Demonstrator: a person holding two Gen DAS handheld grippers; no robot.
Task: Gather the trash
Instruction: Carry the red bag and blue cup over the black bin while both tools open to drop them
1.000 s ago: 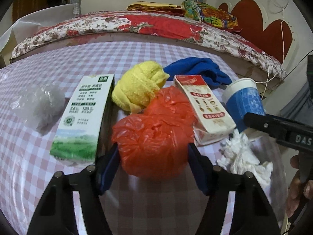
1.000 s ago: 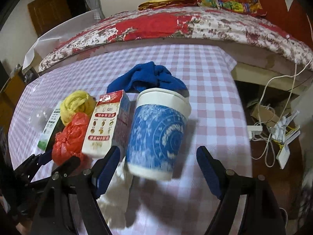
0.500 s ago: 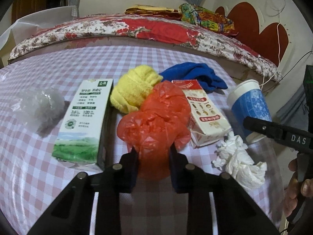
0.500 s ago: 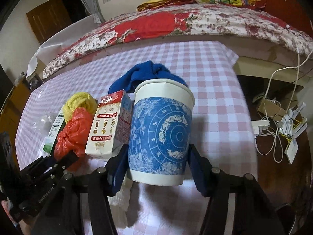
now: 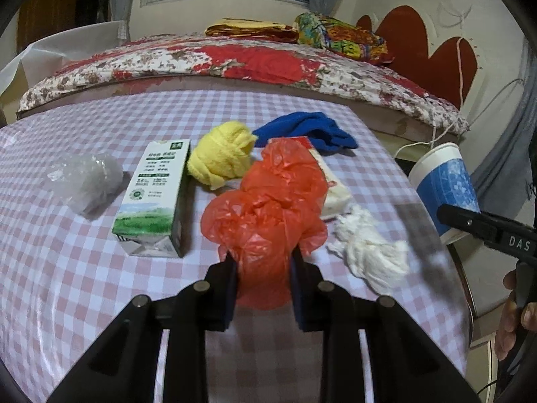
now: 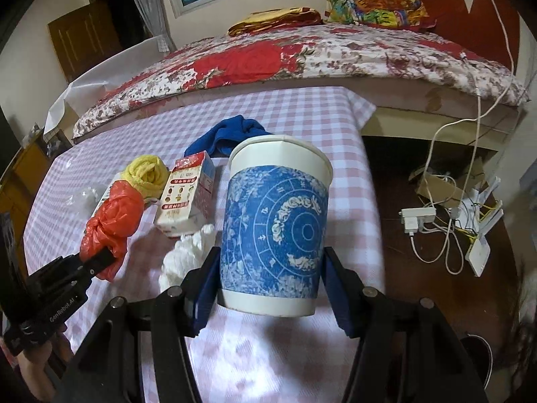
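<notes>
red carton [image 5: 330, 184] half hidden, tissue [image 5: 369, 252] blurred

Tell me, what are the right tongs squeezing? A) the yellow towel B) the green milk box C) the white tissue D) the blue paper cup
D: the right tongs press both sides of the blue paper cup, which sits tilted between them.

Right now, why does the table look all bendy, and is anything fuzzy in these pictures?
Left wrist view: the fisheye lens bows the pink checked tablecloth and darkens the corners; the crumpled white tissue and the table edge beside it look smeared. Right wrist view: the same bending; the blue patterned paper cup looks sharp, while the cloth just below it is soft and pale.
</notes>
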